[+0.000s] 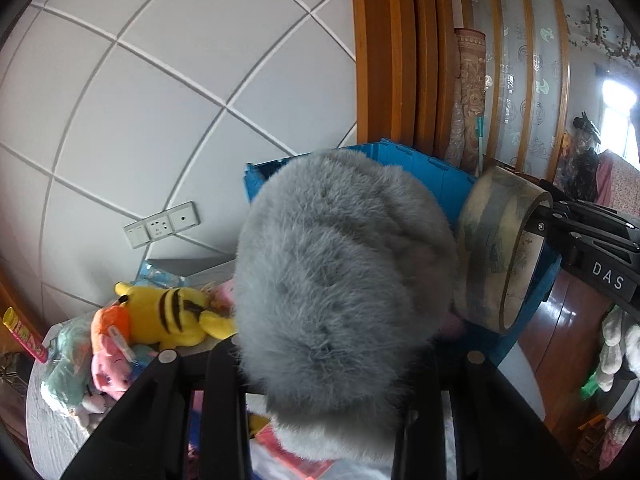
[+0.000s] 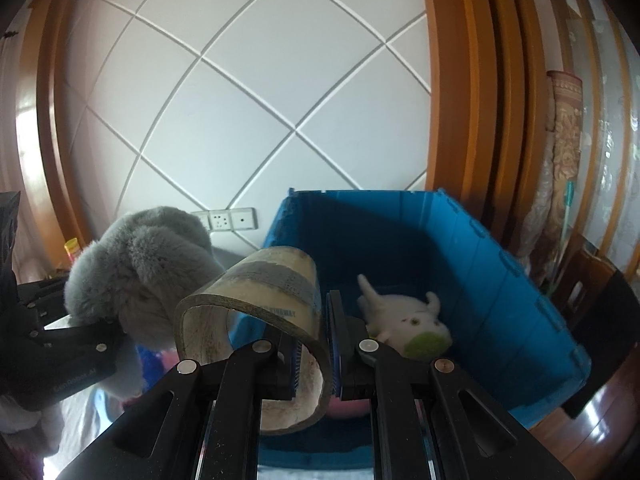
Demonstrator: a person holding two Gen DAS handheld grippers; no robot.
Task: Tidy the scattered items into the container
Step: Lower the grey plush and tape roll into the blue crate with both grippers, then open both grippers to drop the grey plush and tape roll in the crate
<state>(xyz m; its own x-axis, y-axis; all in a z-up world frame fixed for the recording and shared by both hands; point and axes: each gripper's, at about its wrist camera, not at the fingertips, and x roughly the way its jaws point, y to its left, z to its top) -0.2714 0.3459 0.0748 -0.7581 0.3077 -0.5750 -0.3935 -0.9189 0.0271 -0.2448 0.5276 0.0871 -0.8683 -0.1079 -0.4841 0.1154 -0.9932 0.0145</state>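
Note:
A big fluffy grey plush (image 1: 340, 264) fills the middle of the left wrist view, with my left gripper (image 1: 328, 356) shut on it; its fingertips are buried in the fur. In the right wrist view the grey plush (image 2: 144, 256) hangs just left of the blue bin (image 2: 500, 280). My right gripper (image 2: 314, 344) is shut on the wall of a wide tape roll (image 2: 272, 276), held over the bin's near-left corner. The tape roll (image 1: 492, 248) and right gripper (image 1: 544, 216) also show at the right of the left view. A white plush (image 2: 404, 320) with a green patch lies inside the bin.
On the grey table at left lie a yellow striped plush (image 1: 168, 312), a pink plush (image 1: 110, 372), a pale green toy (image 1: 64, 380) and a red-yellow tube (image 1: 24, 336). Something pink (image 2: 348, 408) sits low in the bin. A panelled wall with a socket (image 1: 162, 224) and a wooden frame (image 1: 384, 60) stand behind.

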